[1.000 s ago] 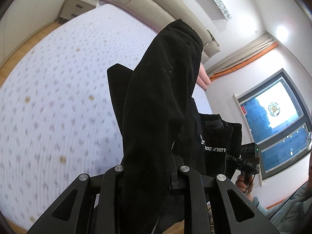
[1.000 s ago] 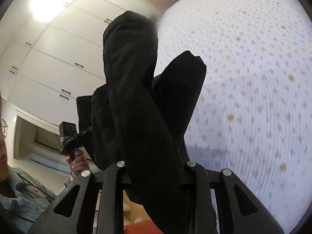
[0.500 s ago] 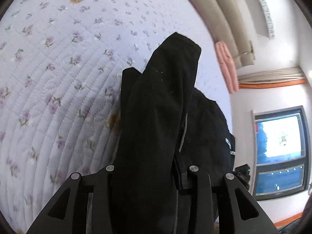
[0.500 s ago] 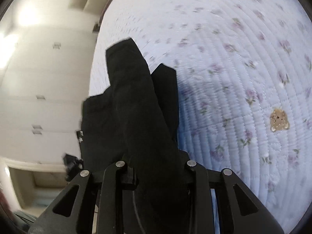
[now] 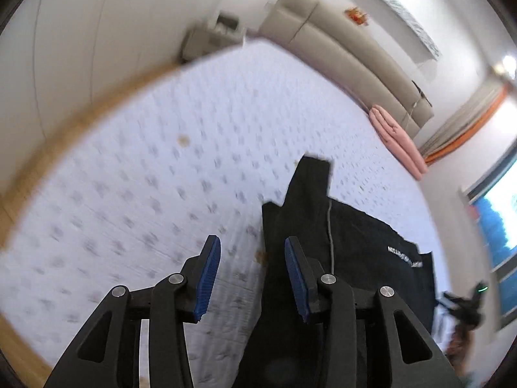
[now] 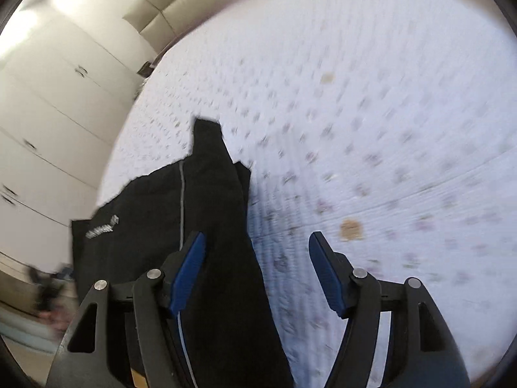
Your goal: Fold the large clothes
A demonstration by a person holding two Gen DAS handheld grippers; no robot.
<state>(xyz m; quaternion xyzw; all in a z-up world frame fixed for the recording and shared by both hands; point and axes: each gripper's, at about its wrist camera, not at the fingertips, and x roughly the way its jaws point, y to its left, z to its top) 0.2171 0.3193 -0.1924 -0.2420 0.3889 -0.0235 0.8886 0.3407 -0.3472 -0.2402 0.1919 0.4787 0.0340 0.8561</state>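
The left gripper (image 5: 252, 274) hung over a quilted floral bedspread (image 5: 129, 177) with its blue-padded jaws spread apart and holding nothing, and the black garment (image 5: 339, 258) lay flat on the bed just to its right, one narrow folded strip pointing away toward a folded pink blanket (image 5: 397, 139) by the headboard. The right gripper (image 6: 255, 278) was likewise spread wide and empty, with the same garment under and left of it. Both views were motion-blurred, so a likely risk was a finger catching loose cloth and dragging the fold askew.
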